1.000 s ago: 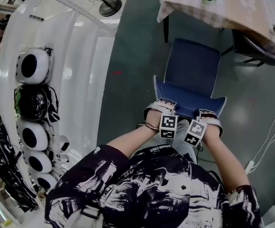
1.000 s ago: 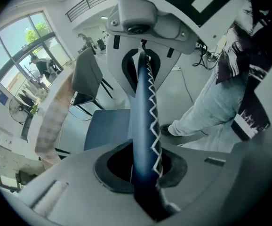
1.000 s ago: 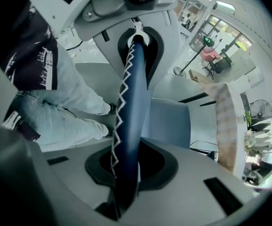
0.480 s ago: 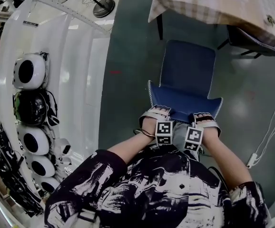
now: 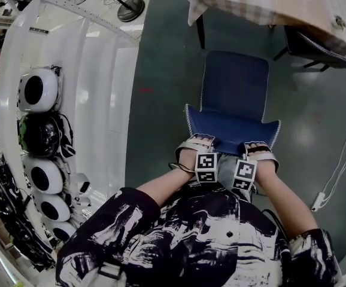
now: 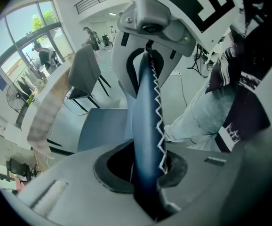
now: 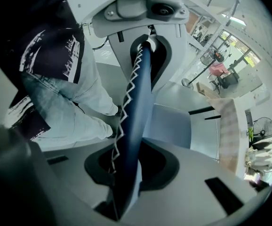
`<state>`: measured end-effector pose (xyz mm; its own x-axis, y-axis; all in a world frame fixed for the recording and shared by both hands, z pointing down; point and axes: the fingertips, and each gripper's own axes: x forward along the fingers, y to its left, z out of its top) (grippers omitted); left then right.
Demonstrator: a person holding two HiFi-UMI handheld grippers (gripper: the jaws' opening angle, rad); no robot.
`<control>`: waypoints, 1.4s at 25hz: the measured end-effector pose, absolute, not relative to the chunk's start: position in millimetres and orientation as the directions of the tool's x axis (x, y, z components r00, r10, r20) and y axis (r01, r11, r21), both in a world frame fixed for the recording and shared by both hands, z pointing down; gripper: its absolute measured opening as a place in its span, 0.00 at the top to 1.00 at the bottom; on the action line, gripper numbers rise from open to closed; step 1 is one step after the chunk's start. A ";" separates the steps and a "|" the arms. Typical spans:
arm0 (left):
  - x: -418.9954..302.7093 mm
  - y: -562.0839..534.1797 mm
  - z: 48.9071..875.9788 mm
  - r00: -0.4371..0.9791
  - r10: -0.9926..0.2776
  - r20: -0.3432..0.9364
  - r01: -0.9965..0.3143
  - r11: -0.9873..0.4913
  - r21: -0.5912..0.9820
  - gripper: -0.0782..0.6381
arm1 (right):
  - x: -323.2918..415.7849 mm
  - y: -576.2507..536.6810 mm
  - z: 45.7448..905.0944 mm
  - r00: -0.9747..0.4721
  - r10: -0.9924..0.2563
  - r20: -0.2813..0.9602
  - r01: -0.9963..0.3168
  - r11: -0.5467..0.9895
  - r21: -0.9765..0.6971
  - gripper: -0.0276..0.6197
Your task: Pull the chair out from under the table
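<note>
The left gripper point(image 5: 198, 142) and the right gripper point(image 5: 258, 149) had their jaws squeezed shut on the back's top edge of the dark blue padded chair point(image 5: 236, 82), whose seat reached away from them towards the checked-cloth worktop point(image 5: 281, 5).

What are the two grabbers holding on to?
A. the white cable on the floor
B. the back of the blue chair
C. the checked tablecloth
B: the left gripper and the right gripper are both clamped on the top edge of the blue chair, at its backrest. Each gripper view shows the zigzag-stitched blue edge pinched between the jaws.
</note>
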<state>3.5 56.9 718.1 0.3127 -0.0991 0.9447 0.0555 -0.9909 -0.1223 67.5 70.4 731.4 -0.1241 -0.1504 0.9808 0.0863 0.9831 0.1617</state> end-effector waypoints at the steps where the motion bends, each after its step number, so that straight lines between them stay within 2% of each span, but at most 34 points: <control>1: 3.8 56.8 717.8 0.317 -0.101 0.943 0.056 -0.991 -0.125 0.82 | 67.6 70.2 731.6 -0.124 -0.149 0.981 0.082 0.984 0.160 0.86; 6: -0.7 54.9 711.4 0.343 -0.100 0.934 0.055 -0.990 -0.126 0.74 | 68.2 70.1 722.6 -0.169 -0.145 0.975 0.037 0.987 0.153 0.72; 9: -16.9 62.2 696.9 0.350 -0.038 0.936 0.047 -0.997 -0.058 0.71 | 72.6 74.8 690.0 -0.259 -0.090 0.962 -0.031 0.996 0.085 0.66; 11: -32.7 65.1 675.4 0.381 0.021 0.924 0.030 -0.999 0.011 0.69 | 79.1 71.8 658.7 -0.338 -0.060 0.939 -0.113 0.993 0.023 0.64; 12: -40.9 62.0 659.9 0.406 0.046 0.913 0.007 -0.999 0.047 0.71 | 83.1 65.7 640.9 -0.380 -0.064 0.923 -0.161 0.987 0.002 0.65; 13: -47.8 54.2 641.2 0.440 0.058 0.896 -0.027 -0.997 0.078 0.72 | 87.1 55.7 621.1 -0.426 -0.083 0.901 -0.212 0.977 -0.010 0.70; 15: -52.7 23.4 593.2 0.543 0.031 0.839 -0.127 -0.985 0.118 0.76 | 93.9 24.0 572.8 -0.524 -0.169 0.835 -0.324 0.946 -0.011 0.72; 17: -44.2 -23.9 528.0 0.681 -0.068 0.729 -0.242 -0.961 0.137 0.77 | 97.3 -22.1 507.9 -0.625 -0.322 0.711 -0.450 0.893 0.010 0.74; 20: -20.6 -97.9 409.4 0.848 -0.258 0.463 -0.350 -0.929 0.122 0.81 | 101.7 -95.7 383.8 -0.714 -0.578 0.395 -0.623 0.782 0.018 0.80; 21: -12.9 -116.6 371.3 0.878 -0.305 0.370 -0.364 -0.926 0.100 0.82 | 105.6 -114.3 344.2 -0.713 -0.638 0.291 -0.666 0.746 0.005 0.84; 23: 0.0 -140.4 309.5 0.908 -0.356 0.222 -0.374 -0.926 0.044 0.83 | 114.1 -138.4 281.3 -0.687 -0.715 0.129 -0.724 0.689 -0.033 0.85; 25: 10.3 -150.1 269.6 0.920 -0.367 0.136 -0.371 -0.929 0.005 0.84 | 119.7 -150.7 241.9 -0.650 -0.759 0.041 -0.760 0.648 -0.051 0.88; 30: 32.5 -152.3 225.2 0.940 -0.341 0.026 -0.341 -0.940 0.008 0.87 | 121.2 -155.4 202.2 -0.584 -0.811 -0.025 -0.811 0.584 -0.001 0.90; 35: 36.6 -148.6 198.3 0.945 -0.326 -0.033 -0.324 -0.945 0.052 0.88 | 118.7 -151.3 184.4 -0.532 -0.846 -0.025 -0.846 0.530 0.058 0.94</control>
<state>36.6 -148.6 198.3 0.9448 -0.3259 -0.0332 -0.3240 -0.9446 0.0523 118.7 -151.3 184.4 -0.5322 -0.8463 -0.0246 -0.8459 0.5303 0.0578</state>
